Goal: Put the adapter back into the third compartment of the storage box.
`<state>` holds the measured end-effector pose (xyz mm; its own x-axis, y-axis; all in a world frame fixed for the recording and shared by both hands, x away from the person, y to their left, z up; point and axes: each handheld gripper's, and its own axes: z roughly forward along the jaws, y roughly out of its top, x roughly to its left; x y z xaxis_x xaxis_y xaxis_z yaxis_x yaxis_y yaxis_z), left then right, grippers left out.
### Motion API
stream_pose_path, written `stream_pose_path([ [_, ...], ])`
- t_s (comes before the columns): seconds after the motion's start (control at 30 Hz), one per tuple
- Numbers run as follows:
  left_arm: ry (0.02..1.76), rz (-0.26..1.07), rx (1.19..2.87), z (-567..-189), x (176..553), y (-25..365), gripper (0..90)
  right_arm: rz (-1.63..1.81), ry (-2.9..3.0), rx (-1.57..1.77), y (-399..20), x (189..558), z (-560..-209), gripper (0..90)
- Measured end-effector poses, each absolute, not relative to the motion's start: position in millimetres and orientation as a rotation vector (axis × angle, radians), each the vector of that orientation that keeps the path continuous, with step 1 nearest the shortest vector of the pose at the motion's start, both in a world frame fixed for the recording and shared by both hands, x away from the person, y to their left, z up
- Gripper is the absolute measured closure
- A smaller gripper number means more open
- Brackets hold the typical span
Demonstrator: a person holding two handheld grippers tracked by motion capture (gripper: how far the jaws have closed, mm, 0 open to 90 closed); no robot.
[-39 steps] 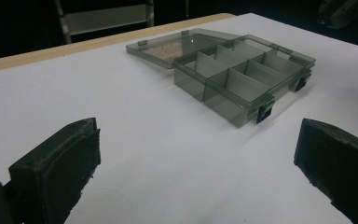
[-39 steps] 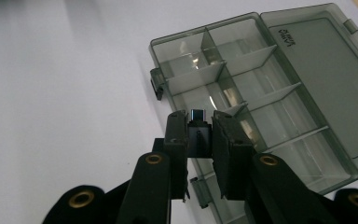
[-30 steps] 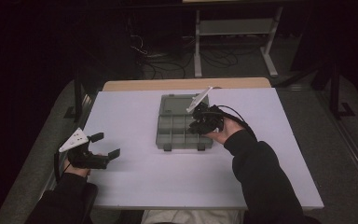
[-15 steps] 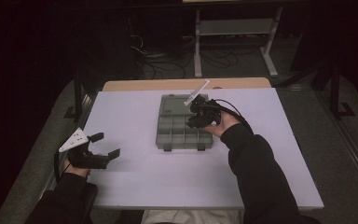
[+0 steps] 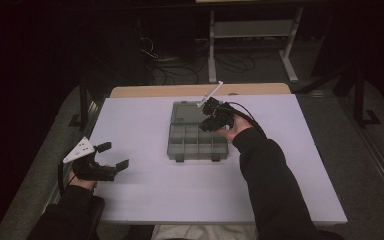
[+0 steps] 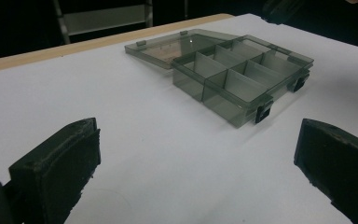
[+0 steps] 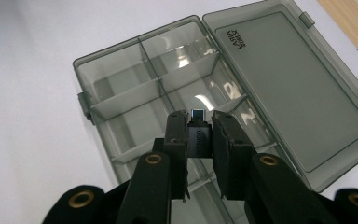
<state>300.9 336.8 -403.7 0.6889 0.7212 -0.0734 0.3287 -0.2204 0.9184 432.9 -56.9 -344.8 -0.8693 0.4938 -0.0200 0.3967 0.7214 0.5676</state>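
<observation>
A smoky grey compartment box (image 5: 198,145) lies open mid-table, its lid (image 5: 186,111) flat on the far side. My right gripper (image 5: 211,119) hovers over the box's far right compartments. It is shut on a small dark adapter with a metal plug (image 7: 198,135), seen between the pads of the right gripper (image 7: 200,125) above the box (image 7: 130,88) and its lid (image 7: 284,84). The compartments I can see look empty. My left gripper (image 5: 113,155) rests open near the table's left edge. Its jaws stand wide apart, left gripper (image 6: 200,163), facing the box (image 6: 242,79).
The white table top (image 5: 145,200) has bare room all around the box. A wooden strip (image 5: 160,91) runs along the far edge. Beyond it stand a metal frame (image 5: 250,30) and cables on the dark floor.
My right gripper has moved a little left and farther over the box, still holding the adapter. The left gripper has stayed put.
</observation>
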Motion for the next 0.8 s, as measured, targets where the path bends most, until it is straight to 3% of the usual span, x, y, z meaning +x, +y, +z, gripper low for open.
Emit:
stream_pose_path([
  [0.8, 0.826, 0.464, 1.826, -404, 300, 336, 0.0, 0.81, 2.784, 0.785, -54, 460, -376, 75.0],
])
